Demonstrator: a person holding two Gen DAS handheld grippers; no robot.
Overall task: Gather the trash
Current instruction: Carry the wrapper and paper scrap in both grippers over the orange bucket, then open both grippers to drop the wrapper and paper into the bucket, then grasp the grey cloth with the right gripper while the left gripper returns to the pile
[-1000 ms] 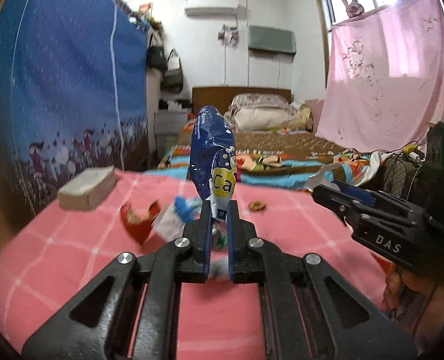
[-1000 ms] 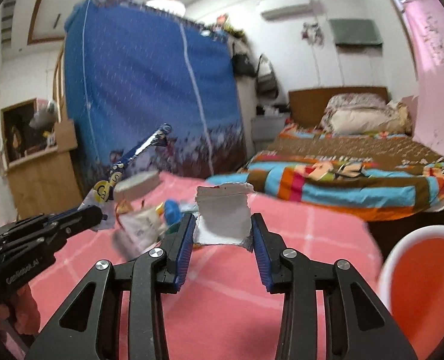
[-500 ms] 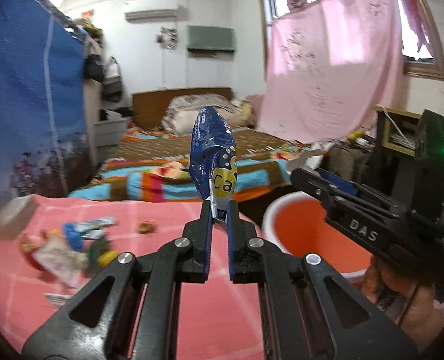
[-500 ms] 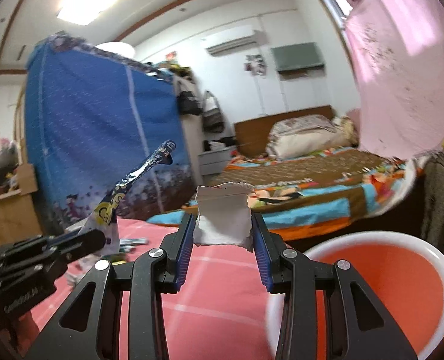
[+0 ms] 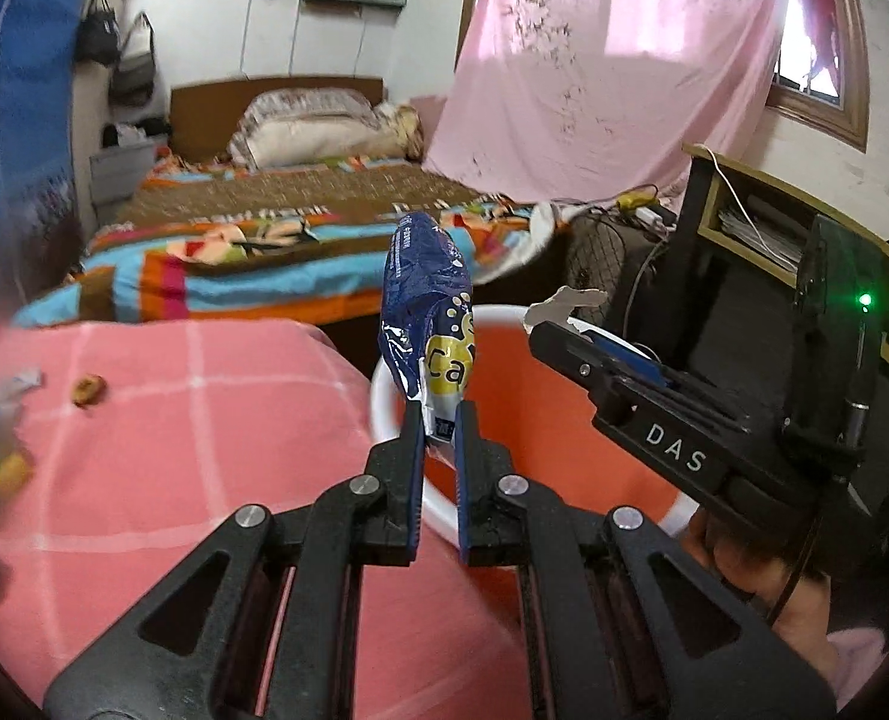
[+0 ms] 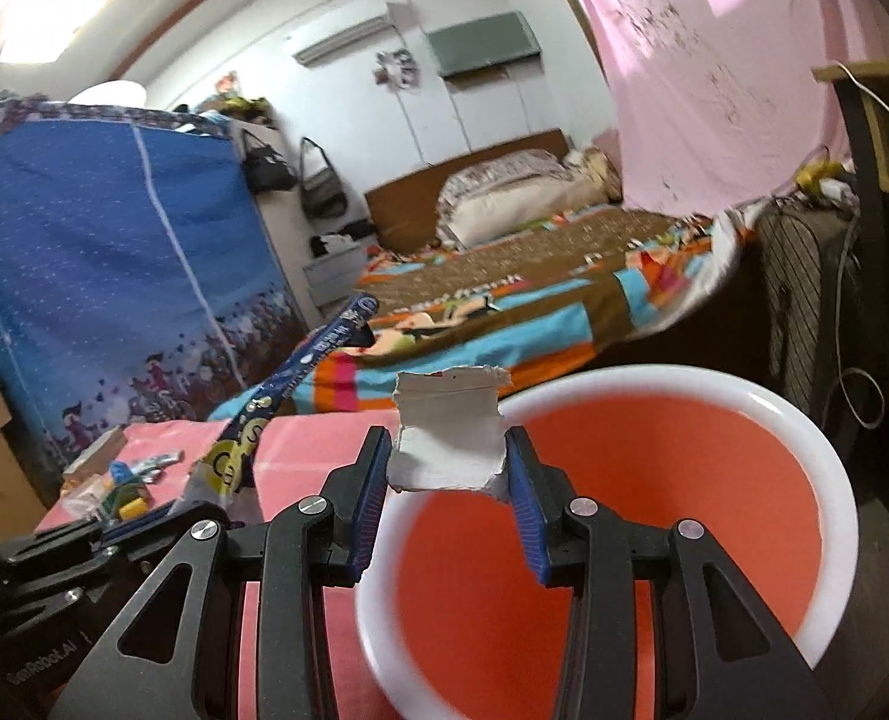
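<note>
So we've got both grippers out over the bin (image 6: 798,420) right now, the orange one with the white rim sitting just off the edge of the counter (image 5: 204,420) with the pink checked cloth.

Left gripper (image 5: 439,420) has its jaws clenched on the bottom end of a blue wrapper (image 5: 429,294). The wrapper sticks straight up from the jaws, crumpled, with a yellow patch and some letters near the bottom. In the left wrist view it lines up with the near rim of the bin.

Right gripper (image 6: 449,468) is pinching a torn bit of white paper (image 6: 447,438) between its blue pads. The jaws stand fairly wide because the scrap spans the whole gap, and both pads touch its edges. The orange inside of the bin shows right under the scrap in that view. From the left wrist view we only catch the ragged top edge of the paper poking up past the right gripper's side.

Back on the counter there's still trash: a small brown crumb-looking thing (image 5: 88,389) on its own, and a blurry pile of wrappers (image 6: 126,489) at the far left. Can't make out what's in the pile.

A hand (image 5: 762,576) shows under the right gripper.
</note>
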